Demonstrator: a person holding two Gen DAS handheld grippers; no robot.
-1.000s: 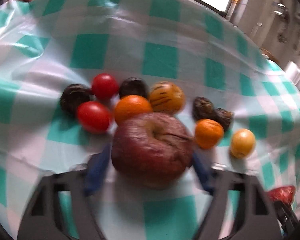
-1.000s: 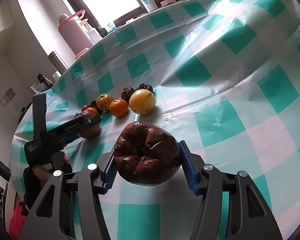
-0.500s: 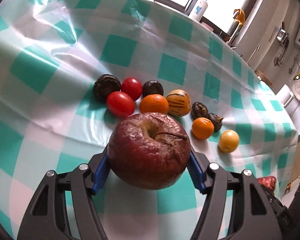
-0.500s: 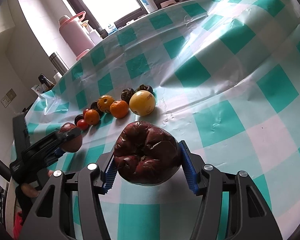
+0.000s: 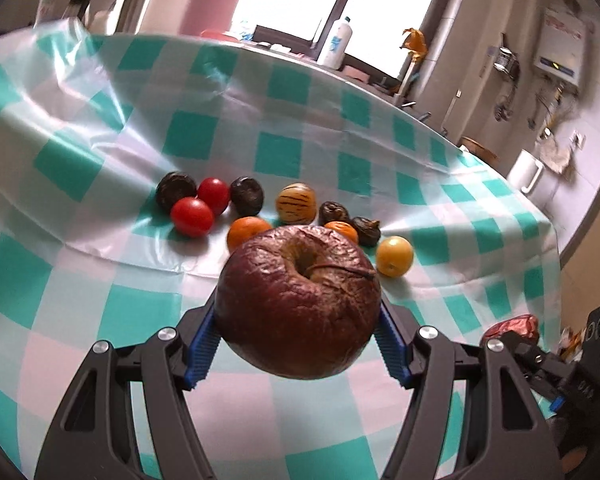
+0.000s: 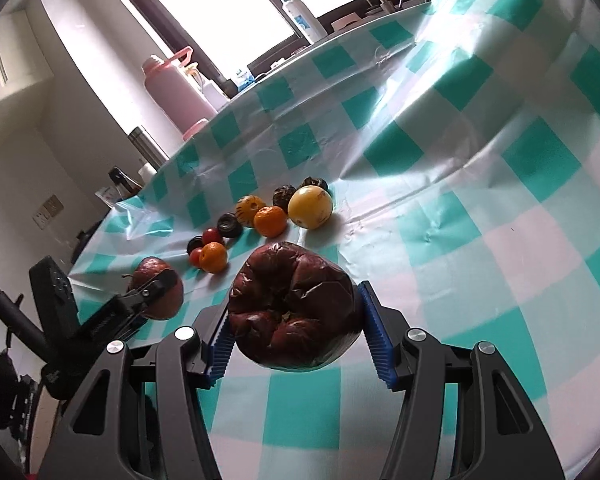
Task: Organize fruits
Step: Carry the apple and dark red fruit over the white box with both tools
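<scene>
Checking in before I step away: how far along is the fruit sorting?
Done: small fruits sit clustered on the tablecloth. In hand: left hand-held gripper holds a wrinkled apple; right hand-held gripper holds a dark shrivelled fruit. Left: setting both down.

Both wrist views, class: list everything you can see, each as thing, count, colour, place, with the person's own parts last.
wrinkled apple: one, dark red-brown, held in the left claw.
shrivelled fruit: one, dark maroon, held in the right claw.
tomatoes: two, red, left of the row.
dark wrinkled fruits: four, blackish, spread along the row.
oranges: two, orange, front of the row.
striped fruit: one, yellow with dark stripes, mid row.
yellow fruit: one, right end of the row.
tablecloth: one, teal and white check, over the table.
flask: one, pink, by the window.
bottle: one, white, on the sill.
left claw: black, blue pads.
right claw: black, blue pads.
</scene>
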